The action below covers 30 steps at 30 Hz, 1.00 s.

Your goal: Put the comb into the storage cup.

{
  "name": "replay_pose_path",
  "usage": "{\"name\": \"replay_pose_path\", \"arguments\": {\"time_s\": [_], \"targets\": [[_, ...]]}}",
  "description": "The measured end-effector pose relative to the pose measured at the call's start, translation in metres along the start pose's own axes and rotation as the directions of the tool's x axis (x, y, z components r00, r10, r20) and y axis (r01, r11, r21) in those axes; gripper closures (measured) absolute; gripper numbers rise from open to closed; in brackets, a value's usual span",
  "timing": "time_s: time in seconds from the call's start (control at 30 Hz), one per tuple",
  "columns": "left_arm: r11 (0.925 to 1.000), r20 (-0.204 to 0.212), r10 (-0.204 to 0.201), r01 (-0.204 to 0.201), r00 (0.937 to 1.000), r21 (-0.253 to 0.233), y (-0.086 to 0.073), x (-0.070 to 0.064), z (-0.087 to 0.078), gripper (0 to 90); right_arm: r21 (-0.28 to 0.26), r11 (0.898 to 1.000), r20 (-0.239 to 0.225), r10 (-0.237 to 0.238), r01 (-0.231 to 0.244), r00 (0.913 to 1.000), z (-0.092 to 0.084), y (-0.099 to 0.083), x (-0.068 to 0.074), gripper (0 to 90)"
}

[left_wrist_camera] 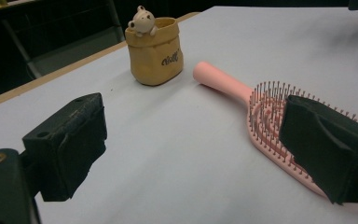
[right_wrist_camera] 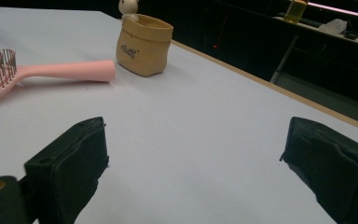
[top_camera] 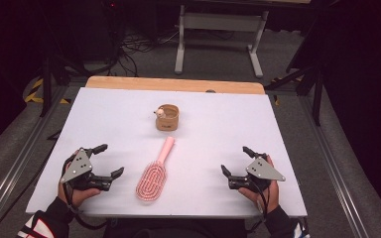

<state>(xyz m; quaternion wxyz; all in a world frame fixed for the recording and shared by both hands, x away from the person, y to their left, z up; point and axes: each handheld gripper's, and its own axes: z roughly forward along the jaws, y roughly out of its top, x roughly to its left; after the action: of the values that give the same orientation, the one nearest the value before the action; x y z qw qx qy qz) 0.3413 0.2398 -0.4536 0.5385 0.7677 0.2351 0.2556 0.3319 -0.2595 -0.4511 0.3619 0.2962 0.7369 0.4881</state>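
A pink hairbrush [top_camera: 154, 173] [left_wrist_camera: 261, 107] [right_wrist_camera: 42, 72] lies bristles up near the front middle of the white table [top_camera: 104, 114], its handle pointing away toward a small tan pot [top_camera: 167, 117] [left_wrist_camera: 154, 51] [right_wrist_camera: 143, 44] with a little bear figure on its rim. My left gripper [top_camera: 109, 161] [left_wrist_camera: 191, 154] rests on the table left of the brush, open, nothing between its jaws. To the right of the brush my right gripper [top_camera: 235, 161] [right_wrist_camera: 196, 158] also stands open and empty.
A wooden strip [top_camera: 173, 84] runs along the table's far edge. Beyond it stand a grey metal frame [top_camera: 218, 29] and cables on the floor. Dark stands flank the table on both sides.
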Motion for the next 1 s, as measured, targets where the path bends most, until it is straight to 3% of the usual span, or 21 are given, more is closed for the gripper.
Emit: {"name": "replay_pose_path", "arguments": {"time_s": [0.33,0.47,0.53,0.57,0.77,0.9,1.0], "targets": [[0.9999,0.002,0.005,-0.005,1.0000,0.012,-0.001,0.000,-0.001,9.0,0.008,0.999,0.013,0.051,-0.051,0.9986,0.004,0.001,-0.003,13.5],[0.9999,-0.001,0.002,-0.002,1.0000,0.010,0.000,-0.001,-0.001,9.0,0.008,0.999,0.016,0.053,-0.054,0.9984,0.006,0.002,-0.003,17.5],[0.9999,-0.003,0.009,-0.009,1.0000,0.008,0.000,-0.002,-0.001,8.9,0.034,0.998,0.028,0.049,-0.050,0.9984,0.009,0.006,-0.003,20.8],[0.9999,0.000,0.013,-0.013,0.9999,0.009,0.000,-0.002,-0.002,8.9,0.029,0.998,0.003,0.055,-0.055,0.9985,0.010,0.008,-0.003,24.0],[0.9999,0.009,-0.007,0.007,0.9999,0.015,-0.002,0.002,0.001,8.9,0.062,0.998,-0.046,0.027,-0.024,0.9986,0.029,0.027,0.003,42.5],[0.9998,0.011,0.011,-0.011,0.9999,0.019,-0.002,0.000,0.000,9.0,0.048,0.999,-0.116,-0.007,0.012,0.9932,0.043,0.041,0.015,57.3],[0.9999,0.009,0.010,-0.010,0.9999,0.014,-0.002,-0.001,-0.001,9.0,0.039,0.999,-0.161,-0.002,0.008,0.9870,0.056,0.050,0.023,67.5]]}}
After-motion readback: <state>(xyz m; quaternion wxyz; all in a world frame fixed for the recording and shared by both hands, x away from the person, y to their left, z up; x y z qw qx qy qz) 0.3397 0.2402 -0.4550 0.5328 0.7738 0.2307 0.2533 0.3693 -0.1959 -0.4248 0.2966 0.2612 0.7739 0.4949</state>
